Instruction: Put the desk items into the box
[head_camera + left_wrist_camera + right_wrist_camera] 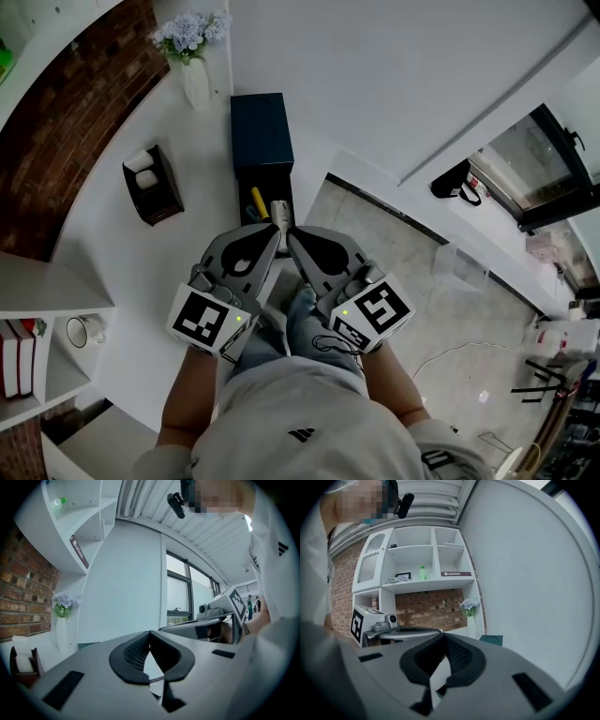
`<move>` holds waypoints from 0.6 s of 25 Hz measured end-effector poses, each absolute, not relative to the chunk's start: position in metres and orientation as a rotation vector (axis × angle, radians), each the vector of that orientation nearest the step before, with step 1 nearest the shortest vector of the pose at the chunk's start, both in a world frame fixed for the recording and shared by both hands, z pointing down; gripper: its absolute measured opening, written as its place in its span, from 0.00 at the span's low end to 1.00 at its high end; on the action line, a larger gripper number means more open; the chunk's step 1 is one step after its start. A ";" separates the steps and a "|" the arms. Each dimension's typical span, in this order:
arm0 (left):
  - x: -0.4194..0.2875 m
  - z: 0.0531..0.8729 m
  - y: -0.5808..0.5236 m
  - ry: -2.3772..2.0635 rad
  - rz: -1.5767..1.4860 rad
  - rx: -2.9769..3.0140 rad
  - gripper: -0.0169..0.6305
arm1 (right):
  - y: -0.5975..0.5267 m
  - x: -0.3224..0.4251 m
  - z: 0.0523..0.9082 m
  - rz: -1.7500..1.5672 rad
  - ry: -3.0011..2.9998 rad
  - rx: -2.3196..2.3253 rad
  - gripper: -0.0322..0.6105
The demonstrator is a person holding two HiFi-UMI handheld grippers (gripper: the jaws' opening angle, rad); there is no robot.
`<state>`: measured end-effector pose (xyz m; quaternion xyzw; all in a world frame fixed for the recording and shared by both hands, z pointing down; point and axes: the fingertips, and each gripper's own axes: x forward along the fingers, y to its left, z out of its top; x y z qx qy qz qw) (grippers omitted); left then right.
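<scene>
Head view: left gripper point(273, 228) and right gripper point(290, 232) sit side by side in front of the person, held level, tips close together and aimed at the dark box point(262, 131). A yellow item point(257, 202) is in its open part. Left gripper view: jaws together, nothing between them. Right gripper view: jaws closed and empty. The white lettering on the shelf spine point(456, 573) is too small to read.

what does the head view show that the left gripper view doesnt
Only the head view: the mug, the red books and the floor. Only the left gripper view: the window and the green bottle high up. Both: the vase of flowers, the brick wall and the black holder.
</scene>
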<state>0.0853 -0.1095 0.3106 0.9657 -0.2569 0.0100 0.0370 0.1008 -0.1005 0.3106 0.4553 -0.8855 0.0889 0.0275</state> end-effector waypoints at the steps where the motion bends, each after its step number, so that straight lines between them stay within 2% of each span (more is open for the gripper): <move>1: 0.085 0.310 -0.109 -0.788 0.029 2.965 0.05 | -0.100 0.101 0.311 0.275 -2.734 1.406 0.06; 15: 0.083 0.310 -0.107 -0.798 0.025 2.965 0.05 | -0.097 0.097 0.312 0.270 -2.731 1.393 0.06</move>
